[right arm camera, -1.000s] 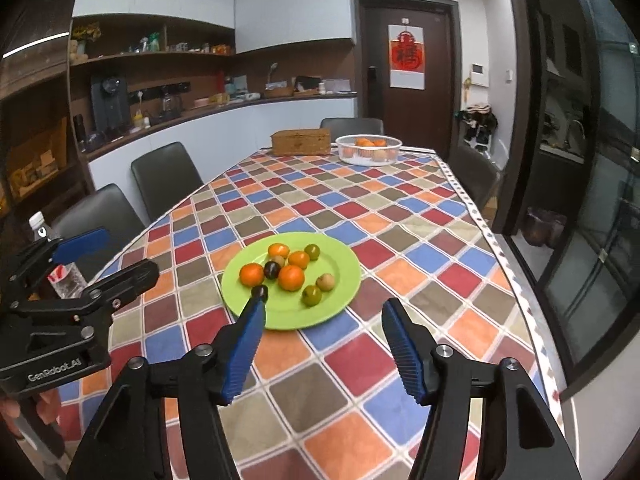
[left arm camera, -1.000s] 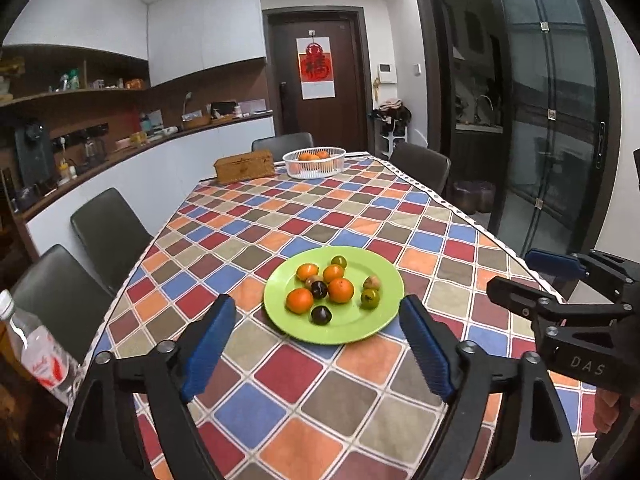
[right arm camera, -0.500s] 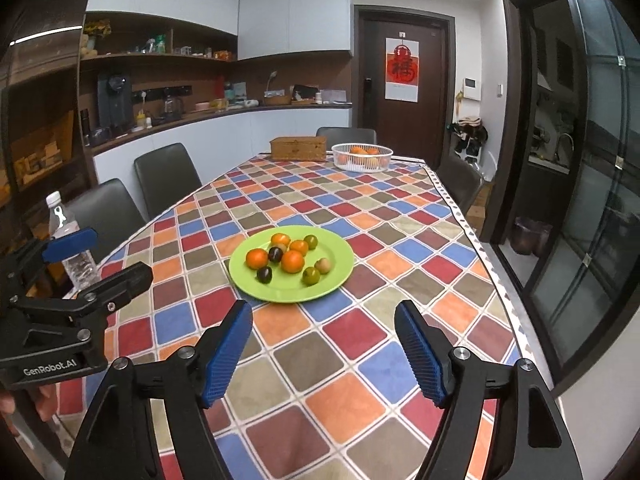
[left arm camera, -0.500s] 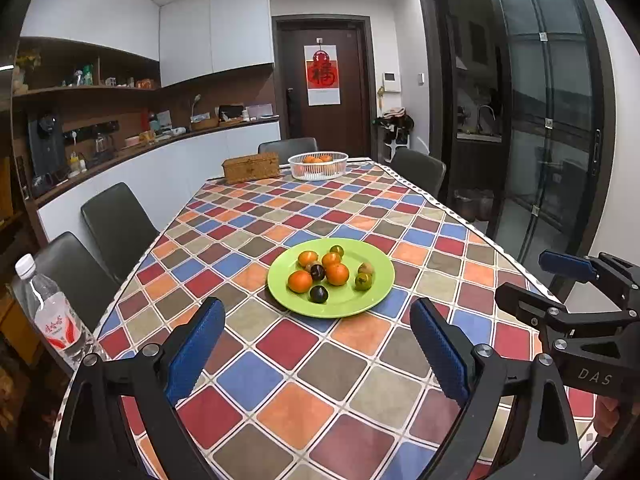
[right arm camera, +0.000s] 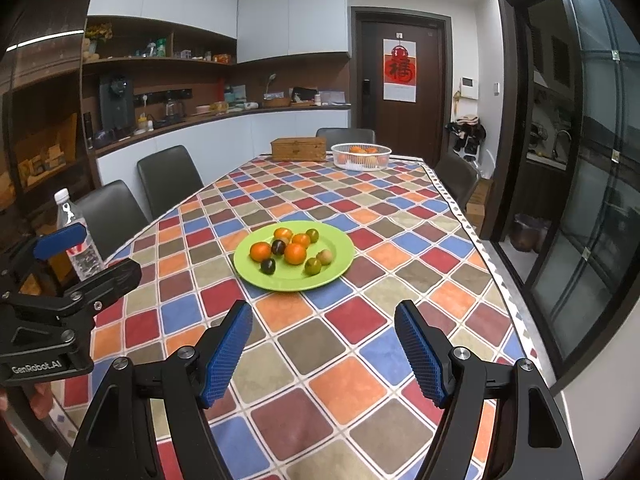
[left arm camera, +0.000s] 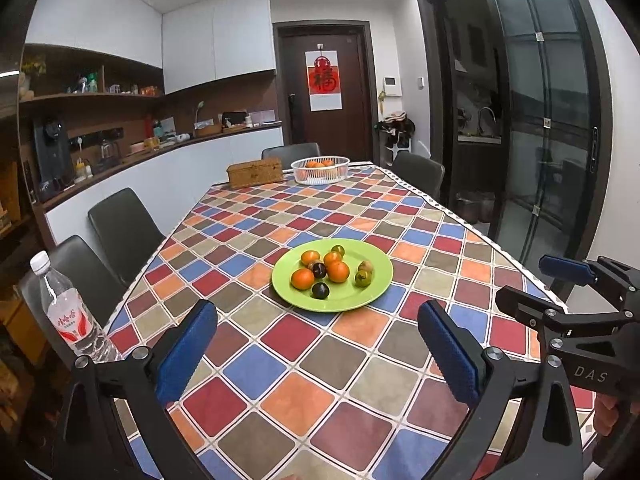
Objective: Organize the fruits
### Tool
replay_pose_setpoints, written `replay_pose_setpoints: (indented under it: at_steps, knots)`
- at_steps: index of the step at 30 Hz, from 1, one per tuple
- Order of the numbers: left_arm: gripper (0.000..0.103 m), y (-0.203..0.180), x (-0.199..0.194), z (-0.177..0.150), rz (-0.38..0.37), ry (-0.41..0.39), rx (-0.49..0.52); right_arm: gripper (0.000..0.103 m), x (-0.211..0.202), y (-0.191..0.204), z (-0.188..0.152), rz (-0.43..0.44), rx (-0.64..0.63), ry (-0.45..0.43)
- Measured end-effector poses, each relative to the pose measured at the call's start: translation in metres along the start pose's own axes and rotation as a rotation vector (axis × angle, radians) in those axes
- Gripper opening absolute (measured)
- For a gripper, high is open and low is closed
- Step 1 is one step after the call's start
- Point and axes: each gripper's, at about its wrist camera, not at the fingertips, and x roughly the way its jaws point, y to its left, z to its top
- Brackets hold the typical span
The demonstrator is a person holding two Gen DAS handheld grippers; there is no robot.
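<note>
A green plate (left arm camera: 378, 280) (right arm camera: 336, 240) sits mid-table with several small fruits: oranges (left arm camera: 338, 271) (right arm camera: 295, 253), dark plums (left arm camera: 320, 291) (right arm camera: 268, 266) and greenish fruits (left arm camera: 362, 278) (right arm camera: 313, 266). A white basket (left arm camera: 320, 169) (right arm camera: 361, 155) with oranges stands at the far end. My left gripper (left arm camera: 318, 346) is open and empty, well short of the plate. My right gripper (right arm camera: 323, 350) is open and empty, also short of the plate. Each gripper shows at the edge of the other's view.
A checked cloth covers the table (left arm camera: 280, 360). A woven box (left arm camera: 255, 173) (right arm camera: 298, 149) stands beside the basket. A water bottle (left arm camera: 68, 312) (right arm camera: 76, 236) stands at the near left corner. Dark chairs (left arm camera: 120, 224) line the left side; glass doors are at the right.
Both grippers have pulled back and risen from the plate, so more table shows in front of them. Both stay open. The fruits have not moved.
</note>
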Motion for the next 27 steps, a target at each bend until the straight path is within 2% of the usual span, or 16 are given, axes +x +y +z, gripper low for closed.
replay_pose_setpoints:
  at_steps: [27]
  knots:
    - [0.103,0.006,-0.018,-0.003,0.009,-0.027,-0.022,0.074,-0.01,0.004,-0.004,0.004,-0.01,-0.012]
